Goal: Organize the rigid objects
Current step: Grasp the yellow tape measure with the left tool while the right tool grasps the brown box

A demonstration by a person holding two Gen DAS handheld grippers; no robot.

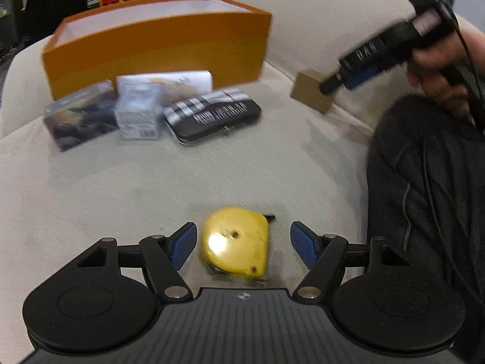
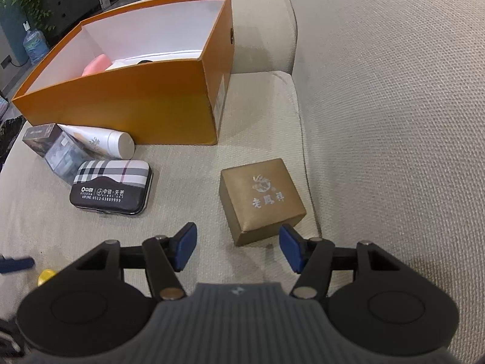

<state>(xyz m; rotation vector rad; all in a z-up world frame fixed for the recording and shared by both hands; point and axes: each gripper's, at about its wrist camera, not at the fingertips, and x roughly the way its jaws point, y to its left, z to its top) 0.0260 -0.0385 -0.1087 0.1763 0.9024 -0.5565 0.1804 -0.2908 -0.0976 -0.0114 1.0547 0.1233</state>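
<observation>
Glossy yellow plastic tape measure (image 1: 235, 242), ribbed beige woven sofa cloth (image 2: 379, 121), matt orange cardboard box (image 2: 127, 100), satin tan gift box (image 2: 262, 200), smooth white bottle (image 2: 103, 144)

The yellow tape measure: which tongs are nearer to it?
Left. The left tongs straddle the yellow tape measure, open, not touching. The right tongs sit open by the brown box.
</observation>
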